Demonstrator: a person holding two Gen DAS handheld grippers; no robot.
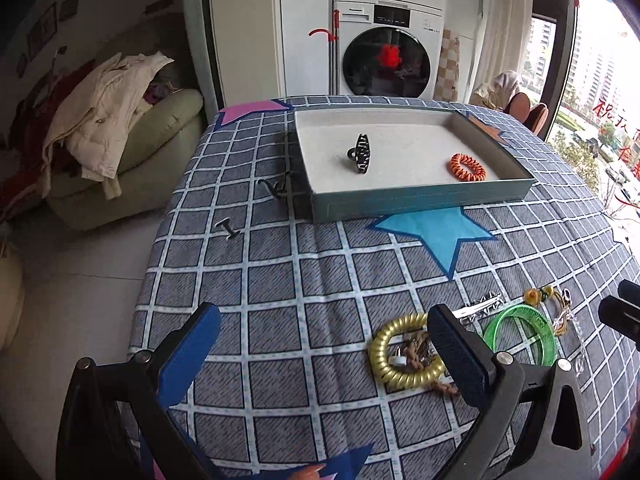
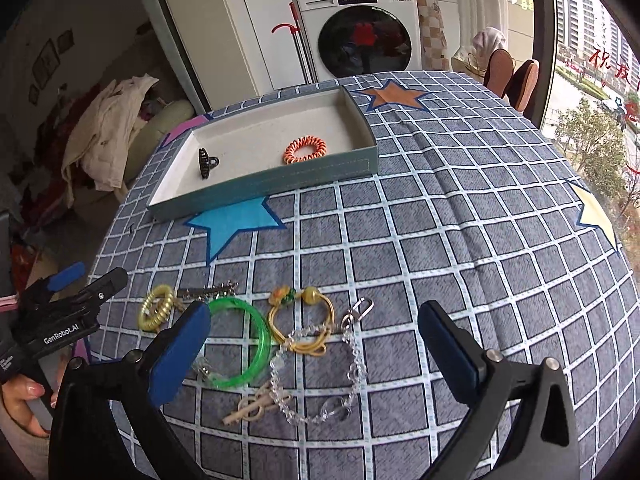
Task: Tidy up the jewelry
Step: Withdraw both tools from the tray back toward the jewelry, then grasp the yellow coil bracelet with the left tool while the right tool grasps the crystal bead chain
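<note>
Left gripper [image 1: 324, 350] spread, gold coil [image 1: 404, 354], tray [image 1: 420, 196]

Gold coil ring [image 1: 408, 354] partly hidden behind the left tongs' [image 1: 324, 346] finger, green bangle [image 2: 240, 344] edge covered likewise, right tongs [image 1: 620, 312] cropped at frame edge.

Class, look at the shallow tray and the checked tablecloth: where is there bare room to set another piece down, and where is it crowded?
Inside the shallow teal-sided tray, bare floor lies between the black hair claw and the orange spiral hair tie, and behind both. The checked cloth right of the blue star patch is bare. Crowded: the near pile around the green plastic bangle and clear bead chain.
</note>
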